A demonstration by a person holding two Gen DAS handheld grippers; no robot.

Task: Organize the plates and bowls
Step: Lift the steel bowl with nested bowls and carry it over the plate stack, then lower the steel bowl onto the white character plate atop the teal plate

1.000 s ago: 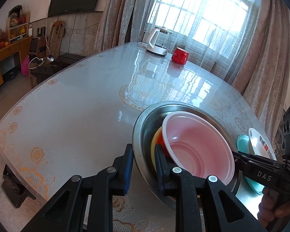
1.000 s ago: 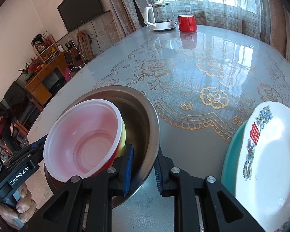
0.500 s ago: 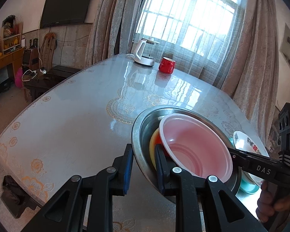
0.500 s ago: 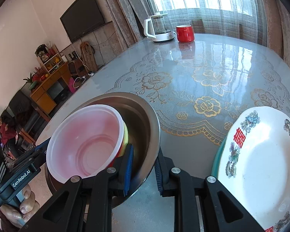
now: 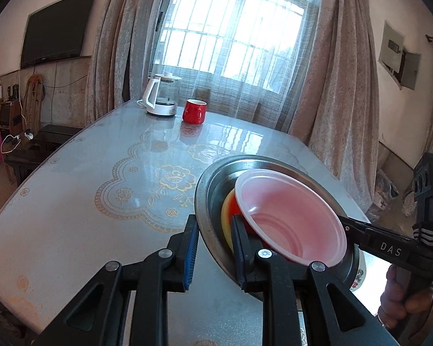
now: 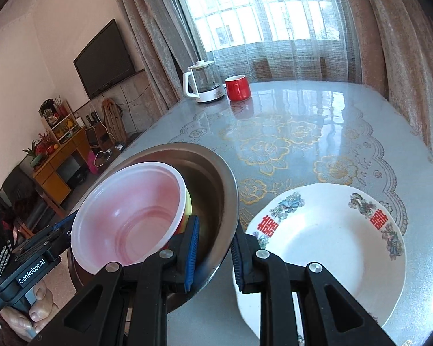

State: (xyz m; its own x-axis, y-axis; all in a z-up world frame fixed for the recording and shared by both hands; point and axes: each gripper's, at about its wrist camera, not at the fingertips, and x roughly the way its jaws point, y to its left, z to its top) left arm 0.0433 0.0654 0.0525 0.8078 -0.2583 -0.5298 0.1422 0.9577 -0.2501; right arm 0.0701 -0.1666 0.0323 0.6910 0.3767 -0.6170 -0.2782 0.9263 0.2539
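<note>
A steel bowl [image 5: 209,199] [image 6: 216,178] hangs tilted above the table, carried by both grippers. Nested in it is a pink plastic bowl [image 5: 291,219] [image 6: 135,210], with a yellow and red bowl [image 5: 226,213] under that. My left gripper [image 5: 213,230] is shut on the steel rim at its near left edge, one finger inside and one outside. My right gripper [image 6: 216,230] is shut on the opposite rim the same way. Each gripper shows in the other's view, held by a hand. A white plate with red characters [image 6: 326,248] lies on the table just right of the bowl.
A white kettle [image 5: 161,98] and a red mug [image 5: 194,111] stand at the far end of the glossy patterned table [image 5: 86,201], near the curtained window. Its rounded edge runs on the left, with floor, a cabinet and a TV wall beyond. A sliver of the white plate [image 5: 359,274] shows under the bowl.
Both grippers have risen with the steel bowl and its nested bowls, and both views have tipped up toward the window. The bowl now sits closer to the white plate.
</note>
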